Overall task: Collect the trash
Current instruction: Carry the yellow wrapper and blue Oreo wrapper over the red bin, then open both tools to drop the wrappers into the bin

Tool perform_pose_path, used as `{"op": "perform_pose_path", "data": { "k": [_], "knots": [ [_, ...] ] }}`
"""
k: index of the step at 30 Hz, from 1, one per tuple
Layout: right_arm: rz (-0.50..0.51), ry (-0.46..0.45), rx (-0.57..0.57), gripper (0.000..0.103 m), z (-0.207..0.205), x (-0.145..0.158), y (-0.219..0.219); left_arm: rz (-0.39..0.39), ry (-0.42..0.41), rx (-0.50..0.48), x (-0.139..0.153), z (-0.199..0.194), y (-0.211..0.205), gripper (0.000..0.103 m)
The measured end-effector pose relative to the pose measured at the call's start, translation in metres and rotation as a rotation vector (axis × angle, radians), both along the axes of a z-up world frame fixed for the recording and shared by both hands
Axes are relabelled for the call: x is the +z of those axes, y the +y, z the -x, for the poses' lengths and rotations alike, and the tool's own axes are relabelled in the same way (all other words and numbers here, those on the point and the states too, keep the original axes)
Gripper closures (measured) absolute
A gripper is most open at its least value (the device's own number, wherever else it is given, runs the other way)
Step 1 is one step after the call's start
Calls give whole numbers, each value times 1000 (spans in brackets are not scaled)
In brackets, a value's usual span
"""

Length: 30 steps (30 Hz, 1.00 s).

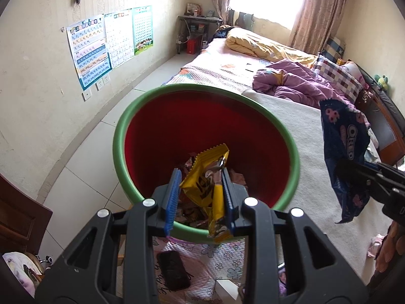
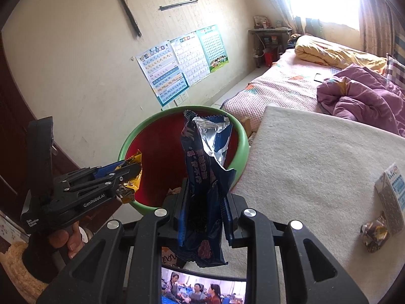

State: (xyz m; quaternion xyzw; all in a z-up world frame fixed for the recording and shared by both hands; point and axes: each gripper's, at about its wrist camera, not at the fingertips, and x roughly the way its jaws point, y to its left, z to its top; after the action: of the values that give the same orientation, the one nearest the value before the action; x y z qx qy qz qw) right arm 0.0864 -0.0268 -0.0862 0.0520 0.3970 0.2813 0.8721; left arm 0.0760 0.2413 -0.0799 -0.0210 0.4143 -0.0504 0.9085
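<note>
The bin (image 1: 206, 149), green-rimmed with a red inner wall, stands at the edge of the bed (image 1: 303, 136), on the side toward the postered wall; at its bottom lies a small heap of crumpled wrappers (image 1: 238, 177), partly hidden behind the left gripper. The left gripper (image 1: 201, 192) hangs over the near rim of the bin, its blue pads clamped narrow on a yellow wrapper (image 1: 206, 185); the wrapper stands up between the fingers, its serrated top over the bin's mouth and its lower end trailing below the near rim. From the right wrist view the same gripper (image 2: 126, 171) enters from the left of the bin, a hand (image 2: 67, 240) on its grip. The right gripper (image 2: 205, 202) sits on the bed side of the bin, just short of its rim, fingers closed narrow on a dark blue Oreo wrapper (image 2: 205, 177); the torn, foil-lined top of that wrapper rises in front of the bin's mouth and its lower end hangs below the pads. Nothing stands between either wrapper and the bin's opening. Beside the bin, on the white blanket (image 2: 316, 167), well to the far side from the left gripper, lie a small carton (image 2: 391, 197) and a crumpled foil wrapper (image 2: 374, 233), touching or nearly so. Below the near rim of the bin a dark phone (image 1: 173, 269) lies on a flowered cloth (image 1: 222, 258). Beyond the bin, a purple quilt (image 1: 296, 83) and a yellow quilt (image 1: 260, 44) lie bunched on the bed.
</note>
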Motion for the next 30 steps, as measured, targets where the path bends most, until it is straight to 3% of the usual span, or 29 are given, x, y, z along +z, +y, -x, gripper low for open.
{"op": "perform_pose_path", "data": {
  "k": [11, 17, 20, 22, 27, 30],
  "knots": [
    [23, 4, 59, 79, -21, -4, 30, -16, 14, 8, -7, -18, 8, 74],
    [-12, 20, 53, 79, -31, -3, 33, -15, 26, 10, -12, -23, 9, 74],
    [-3, 16, 57, 76, -35, -1, 36, -19, 28, 11, -13, -24, 7, 74],
    [1, 23, 58, 68, -37, -2, 39, -19, 30, 15, -13, -25, 8, 72],
    [-3, 21, 40, 46, -38, -2, 37, -19, 23, 34, -13, -25, 13, 50],
    [-9, 10, 33, 44, -37, 0, 30, -14, 17, 46, -12, -25, 14, 41]
  ]
}}
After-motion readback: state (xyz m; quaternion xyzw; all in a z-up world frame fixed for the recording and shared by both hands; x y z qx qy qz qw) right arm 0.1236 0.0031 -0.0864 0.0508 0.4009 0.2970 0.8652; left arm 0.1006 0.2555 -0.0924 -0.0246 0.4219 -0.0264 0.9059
